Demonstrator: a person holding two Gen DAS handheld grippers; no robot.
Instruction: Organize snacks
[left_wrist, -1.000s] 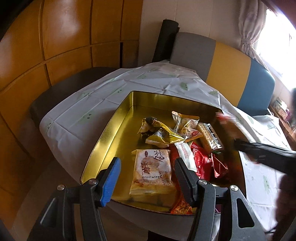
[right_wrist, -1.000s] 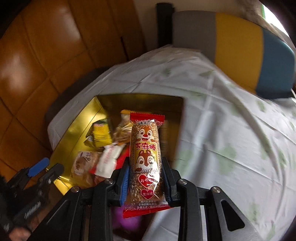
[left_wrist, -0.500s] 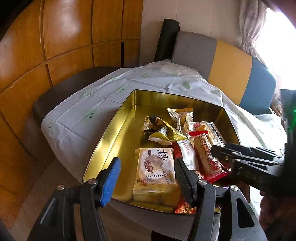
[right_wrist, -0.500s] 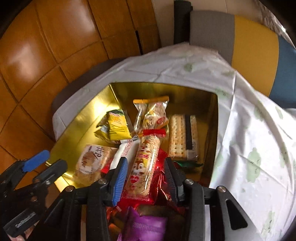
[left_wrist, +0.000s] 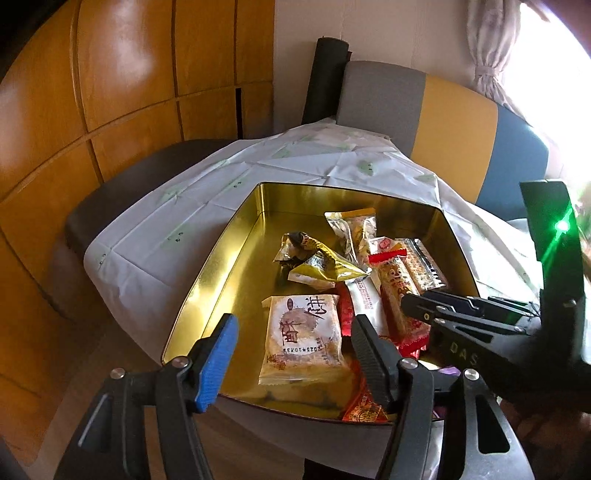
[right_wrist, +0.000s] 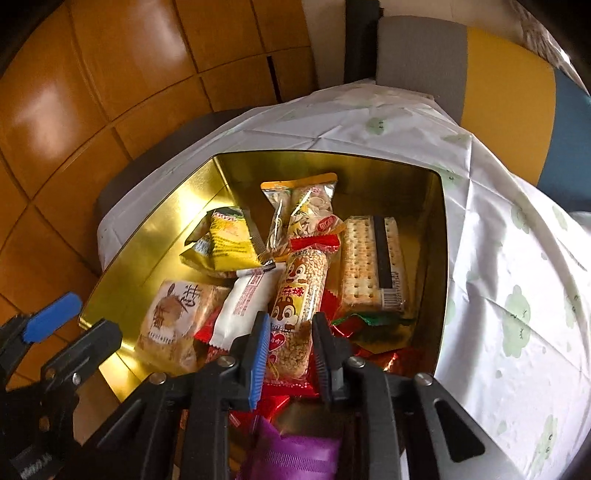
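Snacks fill the near right part of a gold tin (right_wrist: 155, 236) that stands on a table under a white cloth (right_wrist: 509, 302) with pale green prints. The right claw (right_wrist: 288, 349) is squeezed onto the lower end of a clear squirrel-print bar (right_wrist: 301, 291) with red ends; its jaws have just been closing, the bar between them, and both pads press on the wrapper. The bar lies lengthwise over the heap inside the tin, its far red end against a peanut packet (right_wrist: 306, 206). To its right lies a cracker pack (right_wrist: 373, 258), to its left a white sachet (right_wrist: 245, 299), a pastry packet (right_wrist: 177, 314) and a crumpled yellow bag (right_wrist: 225, 243). Below the bar, red foil wrappers (right_wrist: 384, 354) are mostly buried, and how many there are cannot be made out. A purple wrapper (right_wrist: 295, 454) shows only in part behind the claw's frame, and whether it is in the tin is unclear.

The left claw (left_wrist: 291, 354) hangs over the tin's near edge, its jaws partly apart and just now widening. The pastry packet (left_wrist: 303, 336) appears between them in the left wrist view, but the right wrist view shows the claw well clear of it, gripping nothing. In the left wrist view the right claw's frame hides the bar's near end, and a green light glares there. A grey, yellow and blue seat back (left_wrist: 454, 122) stands behind the table, its right side washed out by window light.
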